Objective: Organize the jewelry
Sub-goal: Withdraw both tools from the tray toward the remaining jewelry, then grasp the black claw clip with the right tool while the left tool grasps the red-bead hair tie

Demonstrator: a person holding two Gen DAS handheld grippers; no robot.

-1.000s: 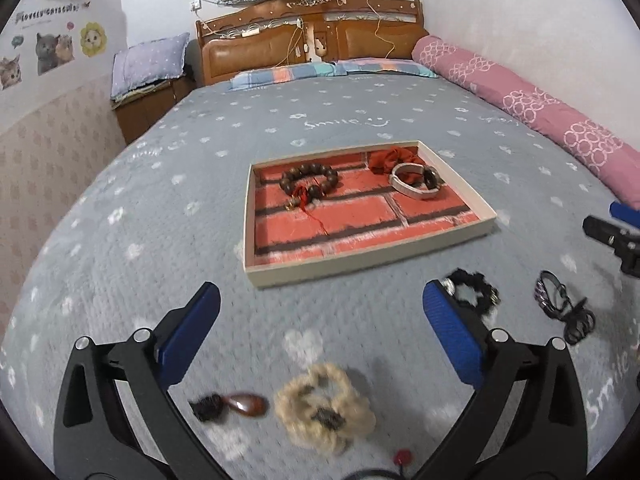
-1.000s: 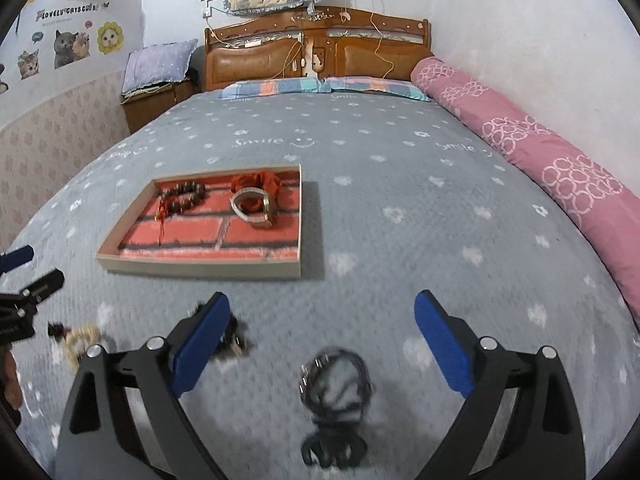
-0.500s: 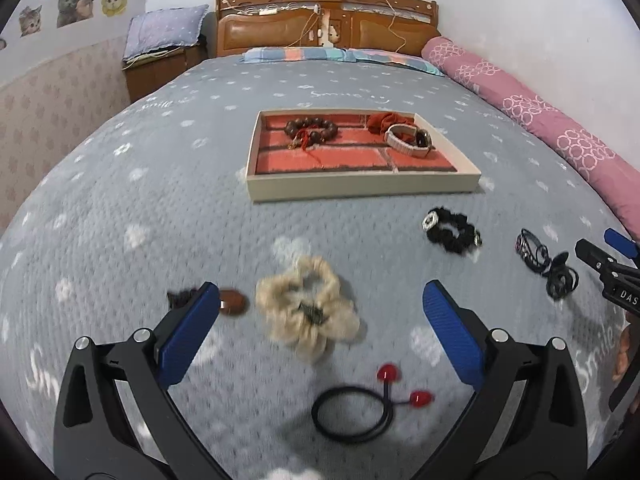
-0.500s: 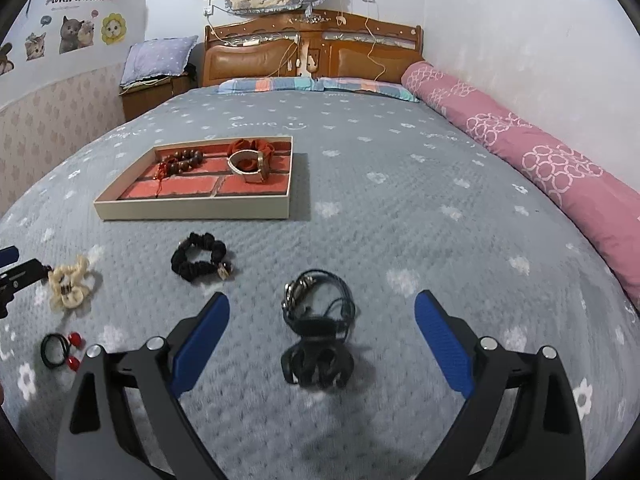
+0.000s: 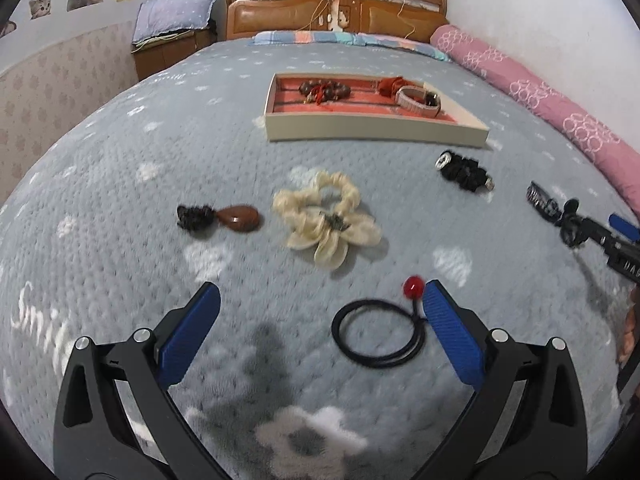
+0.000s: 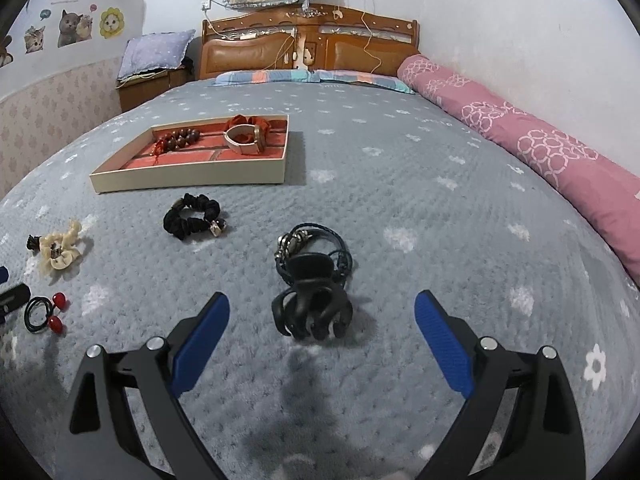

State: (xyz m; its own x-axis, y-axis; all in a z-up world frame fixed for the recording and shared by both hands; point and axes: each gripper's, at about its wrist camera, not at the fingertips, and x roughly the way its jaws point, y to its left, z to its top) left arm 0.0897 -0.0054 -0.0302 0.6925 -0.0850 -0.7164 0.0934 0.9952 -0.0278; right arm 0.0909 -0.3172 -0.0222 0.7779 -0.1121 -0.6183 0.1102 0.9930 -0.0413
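Left wrist view shows the left gripper point(image 5: 320, 308) spread wide over the grey bedspread point(image 5: 120, 248), holding nothing. A black hair tie with red beads point(image 5: 378, 338) lies between its fingers, the loop close to the right pad, with one red bead just beyond that pad's tip. Farther out lie a cream scrunchie point(image 5: 330, 220) and, to its left, a brown teardrop pendant point(image 5: 240, 218) on a dark tuft. To the right of the cream scrunchie sits a black scrunchie point(image 5: 464, 170).

At the far side of these stands the shallow cream-walled tray point(image 5: 372, 132), its floor printed like red brick. Inside it, toward the far left, rests a brown bead bracelet point(image 5: 324, 90) with a red tassel. Toward the far right lie a red fabric piece point(image 5: 390, 85) and, touching it on the near side, a pale watch-like band point(image 5: 418, 100). The near part of the tray floor cannot be seen from this low angle.

From the right wrist view, the right gripper point(image 6: 322, 314) is also spread wide and empty. A black claw clip point(image 6: 312, 308) stands on the bedspread between its fingers, touching neither pad. Just beyond the clip, touching it, lies a dark cord bracelet point(image 6: 316, 242) with metal beads. The tray sits far left in this view, well apart from the gripper.
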